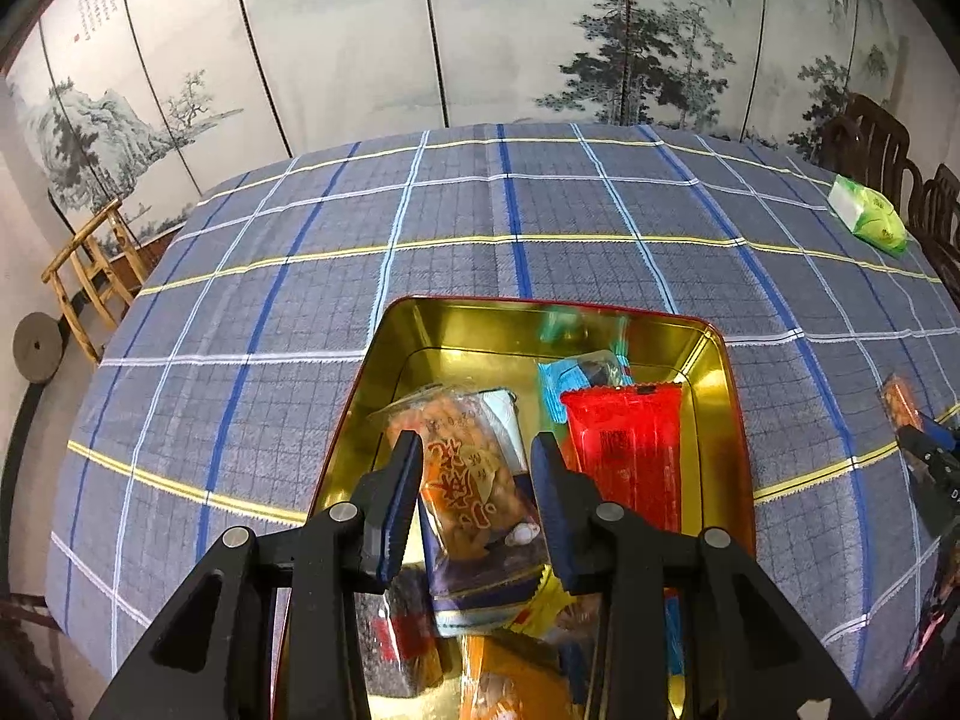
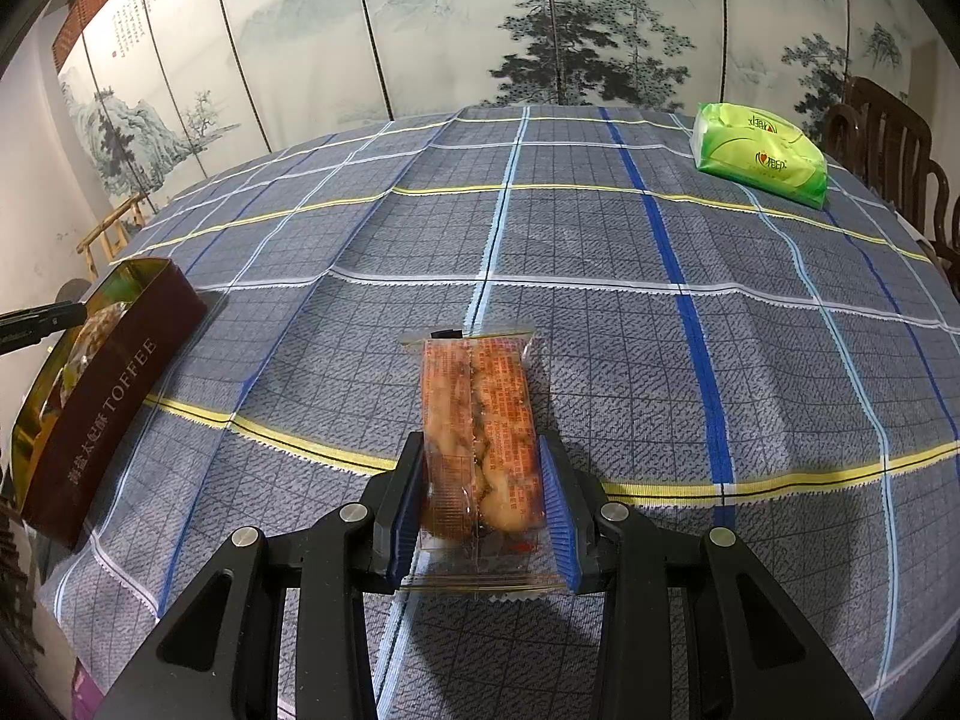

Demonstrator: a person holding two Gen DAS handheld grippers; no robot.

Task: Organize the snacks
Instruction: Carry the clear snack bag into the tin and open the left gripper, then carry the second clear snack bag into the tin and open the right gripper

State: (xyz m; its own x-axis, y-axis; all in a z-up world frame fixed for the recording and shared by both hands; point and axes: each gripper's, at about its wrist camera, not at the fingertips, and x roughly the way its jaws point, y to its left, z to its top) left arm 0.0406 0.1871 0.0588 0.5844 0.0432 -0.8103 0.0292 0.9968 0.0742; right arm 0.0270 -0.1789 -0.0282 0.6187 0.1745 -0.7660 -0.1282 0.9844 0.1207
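An open tin [image 1: 414, 330] with a gold inside and red rim sits on the checked tablecloth and holds several wrapped snacks, among them a red packet [image 1: 627, 450]. My left gripper [image 1: 477, 441] hovers over the tin, shut on an orange snack packet [image 1: 474, 480]. In the right wrist view the tin's maroon side [image 2: 120, 384] reads TOFFEE at the left edge. My right gripper [image 2: 481, 443] is shut on a clear-wrapped orange pastry packet [image 2: 480, 414], held a little above the cloth to the right of the tin.
A green tissue pack [image 2: 759, 153] lies at the table's far right. Dark wooden chairs [image 2: 882, 138] stand beyond it. A bamboo rack [image 1: 90, 276] stands off the table's left side, and a painted folding screen [image 1: 480, 30] closes the back.
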